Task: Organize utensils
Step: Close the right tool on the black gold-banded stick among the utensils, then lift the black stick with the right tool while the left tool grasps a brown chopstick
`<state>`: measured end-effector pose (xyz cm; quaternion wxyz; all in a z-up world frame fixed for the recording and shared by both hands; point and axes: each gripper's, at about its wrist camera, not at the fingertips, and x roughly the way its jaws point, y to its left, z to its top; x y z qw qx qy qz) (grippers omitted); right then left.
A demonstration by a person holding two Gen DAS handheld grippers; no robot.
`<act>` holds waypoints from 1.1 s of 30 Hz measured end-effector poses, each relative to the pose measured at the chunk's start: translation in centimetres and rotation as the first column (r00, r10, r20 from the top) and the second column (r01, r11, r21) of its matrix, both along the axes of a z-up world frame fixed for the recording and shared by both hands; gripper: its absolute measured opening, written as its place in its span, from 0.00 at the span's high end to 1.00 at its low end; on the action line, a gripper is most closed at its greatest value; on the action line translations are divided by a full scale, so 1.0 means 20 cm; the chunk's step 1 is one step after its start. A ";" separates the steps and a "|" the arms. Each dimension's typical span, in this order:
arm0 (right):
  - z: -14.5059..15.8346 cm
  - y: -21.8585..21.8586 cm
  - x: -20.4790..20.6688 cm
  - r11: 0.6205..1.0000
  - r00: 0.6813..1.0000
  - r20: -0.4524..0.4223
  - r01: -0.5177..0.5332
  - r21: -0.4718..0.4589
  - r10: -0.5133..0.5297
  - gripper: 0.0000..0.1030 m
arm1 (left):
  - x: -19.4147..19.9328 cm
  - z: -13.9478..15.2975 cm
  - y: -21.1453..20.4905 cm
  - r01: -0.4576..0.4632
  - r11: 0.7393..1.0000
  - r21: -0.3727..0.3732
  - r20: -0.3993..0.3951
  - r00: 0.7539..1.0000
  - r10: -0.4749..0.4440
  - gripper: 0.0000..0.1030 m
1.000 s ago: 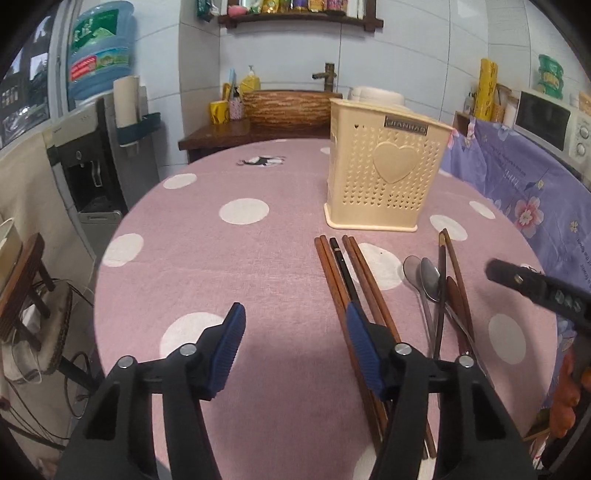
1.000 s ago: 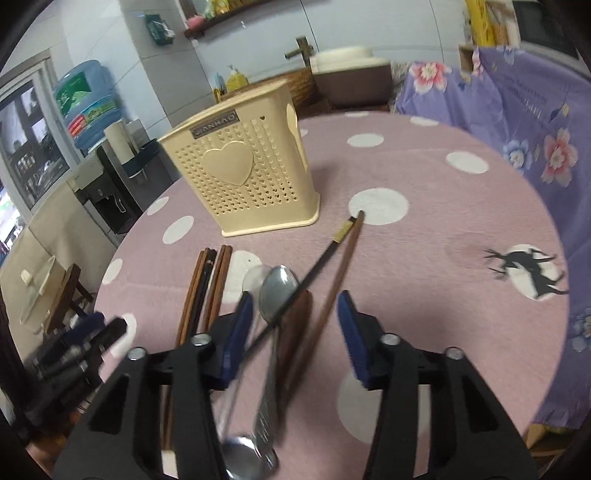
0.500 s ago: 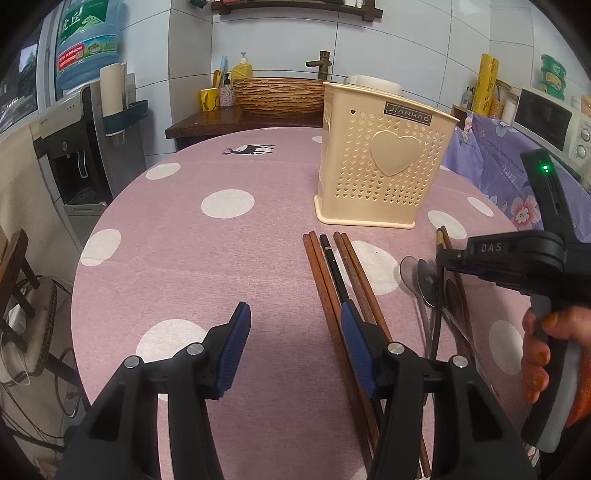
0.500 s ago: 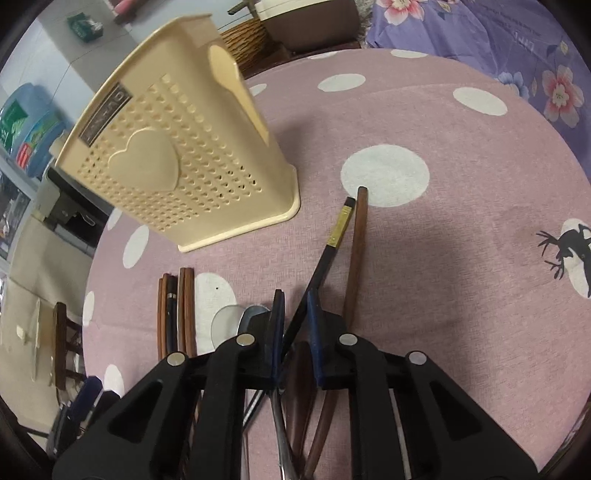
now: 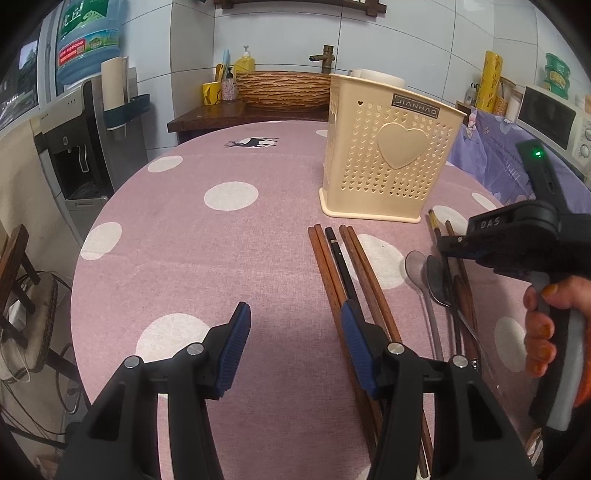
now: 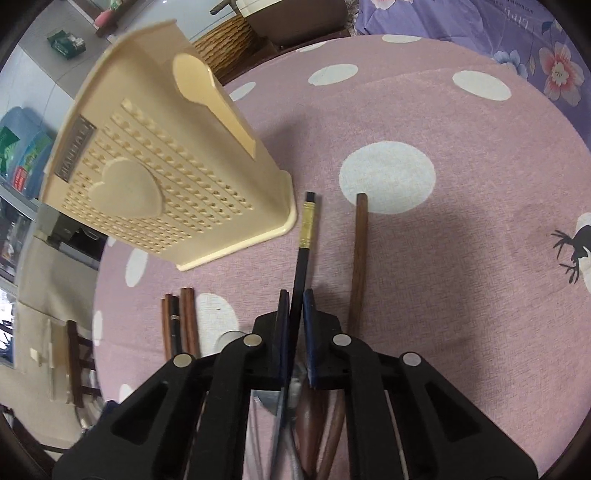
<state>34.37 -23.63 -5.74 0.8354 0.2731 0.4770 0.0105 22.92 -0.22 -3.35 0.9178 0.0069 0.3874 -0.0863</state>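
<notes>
A cream perforated utensil holder (image 5: 388,158) (image 6: 155,166) stands upright on the pink dotted table (image 5: 184,240). In front of it lie several brown and black chopsticks (image 5: 340,258) (image 6: 181,321). To their right are two spoons (image 5: 424,273), more chopsticks and a brown chopstick (image 6: 358,251). My right gripper (image 6: 295,295) (image 5: 443,245) is closing, its pads pressed on a black gold-banded chopstick (image 6: 304,243) that points toward the holder. My left gripper (image 5: 295,314) hovers open over the cloth with nothing between its fingers. Its right finger is above the chopstick bundle.
A water dispenser (image 5: 74,147) and a wooden stool (image 5: 14,266) stand left of the table. A counter with a woven basin (image 5: 280,88) is behind it. A microwave (image 5: 550,114) and purple floral cloth (image 6: 480,29) are on the right.
My right gripper came in over the right-hand utensils, rolled, and its jaws closed from wide apart onto the black chopstick. The left gripper stayed put.
</notes>
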 end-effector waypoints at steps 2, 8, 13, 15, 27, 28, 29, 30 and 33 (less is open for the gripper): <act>0.05 -0.01 -0.01 0.999 1.000 0.013 -0.029 0.040 0.028 0.93 | 0.00 0.00 0.00 0.002 1.000 0.002 -0.002 1.000 -0.002 0.50; 0.18 -0.17 -0.08 0.994 0.997 0.033 -0.076 0.084 0.073 0.93 | 0.03 -0.01 -0.03 0.032 0.999 0.012 -0.037 0.999 -0.031 0.50; 0.25 -0.47 -0.14 0.988 0.998 0.059 -0.002 0.153 -0.007 0.93 | 0.05 -0.03 -0.03 0.037 0.999 -0.010 -0.062 0.997 -0.038 0.50; 0.27 -0.53 -0.13 0.992 0.998 0.056 -0.020 0.122 0.013 0.93 | 0.05 -0.04 -0.05 0.041 0.999 -0.001 -0.062 0.997 -0.041 0.50; -0.01 -0.43 0.03 0.975 0.997 -0.046 -0.075 -0.207 0.067 0.95 | 0.19 -0.11 -0.09 0.043 0.999 -0.004 -0.145 0.989 -0.044 0.63; -0.02 -0.42 0.03 0.976 0.996 -0.047 -0.078 -0.201 0.070 0.95 | 0.20 -0.12 -0.10 0.044 0.999 0.001 -0.151 0.988 -0.044 0.65; -0.01 -0.43 0.03 0.976 0.997 -0.049 -0.076 -0.202 0.067 0.95 | 0.20 -0.12 -0.11 0.044 0.999 -0.001 -0.147 0.988 -0.044 0.68; -0.01 -0.43 0.03 0.976 0.997 -0.043 -0.072 -0.207 0.064 0.95 | 0.21 -0.12 -0.11 0.039 0.999 0.005 -0.146 0.989 -0.038 0.70; -0.01 -0.43 0.01 0.972 0.998 -0.021 -0.070 -0.224 0.068 0.95 | 0.21 -0.12 -0.11 0.035 0.999 0.012 -0.147 0.989 -0.033 0.71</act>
